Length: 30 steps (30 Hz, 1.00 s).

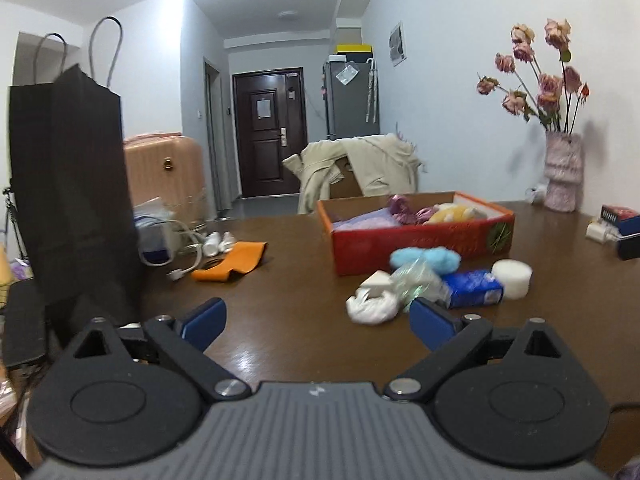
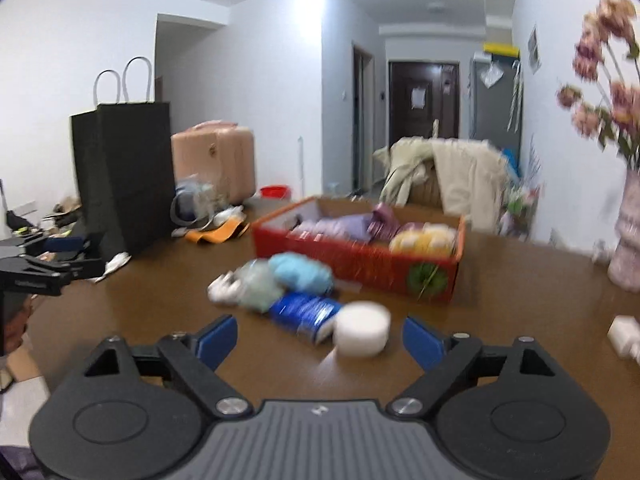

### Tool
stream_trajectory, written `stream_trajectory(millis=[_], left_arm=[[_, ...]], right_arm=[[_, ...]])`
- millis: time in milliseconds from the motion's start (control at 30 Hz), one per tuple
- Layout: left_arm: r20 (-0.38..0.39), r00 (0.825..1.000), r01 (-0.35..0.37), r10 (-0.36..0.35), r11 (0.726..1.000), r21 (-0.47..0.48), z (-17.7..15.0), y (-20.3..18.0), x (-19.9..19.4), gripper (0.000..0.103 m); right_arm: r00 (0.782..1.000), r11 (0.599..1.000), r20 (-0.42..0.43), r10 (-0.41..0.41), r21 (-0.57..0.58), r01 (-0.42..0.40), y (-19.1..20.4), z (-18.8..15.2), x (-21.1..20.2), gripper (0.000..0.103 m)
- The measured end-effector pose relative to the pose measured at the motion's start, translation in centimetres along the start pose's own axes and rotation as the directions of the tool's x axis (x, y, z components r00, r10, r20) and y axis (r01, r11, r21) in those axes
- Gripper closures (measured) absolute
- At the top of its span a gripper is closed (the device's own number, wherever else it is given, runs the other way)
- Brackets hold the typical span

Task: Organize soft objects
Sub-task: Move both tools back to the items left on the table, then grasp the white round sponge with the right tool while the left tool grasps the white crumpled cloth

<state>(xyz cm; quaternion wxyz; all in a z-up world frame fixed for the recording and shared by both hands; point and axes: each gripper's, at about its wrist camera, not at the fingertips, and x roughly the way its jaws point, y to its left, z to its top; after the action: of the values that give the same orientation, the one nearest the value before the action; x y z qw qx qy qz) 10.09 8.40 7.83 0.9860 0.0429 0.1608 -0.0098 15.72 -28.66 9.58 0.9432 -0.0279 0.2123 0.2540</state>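
Left gripper: blue-padded jaws spread wide, nothing between them, above bare brown wooden counter.
Right gripper: blue-padded jaws wide apart, gripping nothing; the white round foam puck sits on the counter just ahead, in line with the gap, untouched.
Loose pile: in front of the box, close together on the counter, lie the puck, a blue-and-white soft packet, a clear crinkled plastic bag, a light blue fluffy ball and a white crumpled cloth lump.
Red cardboard box: open-topped, near the middle of the counter, just behind the pile. Inside: lilac folded fabric, a shiny pink-purple bundle and a yellow plush item at the end nearer the vase.
Tall black paper bag: upright with pale cord handles, at the counter's left side; contents hidden.
Orange cloth strip: flat on the counter, well left of the box.
Pink textured vase: at the wall, holding dried pink roses.
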Motion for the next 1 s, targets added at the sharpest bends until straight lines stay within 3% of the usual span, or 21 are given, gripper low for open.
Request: stream_trajectory(millis=[100,233,367,567,667,733,867,1000], left_arm=[[-0.001,1.000,0.010,-0.010,1.000,0.003,-0.3,0.3,-0.3,0.002],[-0.007,0.999,0.031,-0.031,0.999,-0.019,-0.4,-0.1,0.5,0.002],[-0.055,0.995,0.078,-0.080,0.996,-0.042,-0.6,-0.9,3.0,0.002],[-0.145,0.980,0.136,-0.139,0.990,-0.031,-0.2,-2.2,9.4,0.004],[-0.199,0.966,0.168,-0.166,0.986,-0.007,0.2,-2.8,12.5,0.010],[-0.245,0.956,0.166,-0.160,0.986,0.004,0.6,-3.0,14.7,0.018],[-0.282,0.946,0.177,-0.161,0.984,0.032,0.7,-3.5,17.6,0.018],[-0.280,0.945,0.179,-0.172,0.984,-0.001,0.4,-3.3,19.5,0.018]], right_arm=[[1.000,0.999,0.002,-0.006,0.042,0.006,0.3,-1.0,-1.2,0.013],[0.997,0.993,-0.020,-0.073,0.087,0.075,0.4,-1.2,-1.1,0.013],[0.998,0.992,-0.003,-0.062,0.107,0.062,0.4,-1.0,-0.1,0.013],[0.999,0.993,0.002,-0.037,0.108,0.036,0.9,0.0,4.6,0.015],[1.000,0.996,-0.001,-0.003,0.094,0.003,1.0,0.7,7.6,0.017],[1.000,0.996,-0.004,-0.013,0.090,0.013,0.8,1.1,9.3,0.019],[0.995,0.991,-0.043,-0.085,0.100,0.089,-1.0,1.4,12.6,0.022],[0.989,0.982,-0.095,-0.116,0.138,0.128,-3.7,0.5,14.7,0.023]])
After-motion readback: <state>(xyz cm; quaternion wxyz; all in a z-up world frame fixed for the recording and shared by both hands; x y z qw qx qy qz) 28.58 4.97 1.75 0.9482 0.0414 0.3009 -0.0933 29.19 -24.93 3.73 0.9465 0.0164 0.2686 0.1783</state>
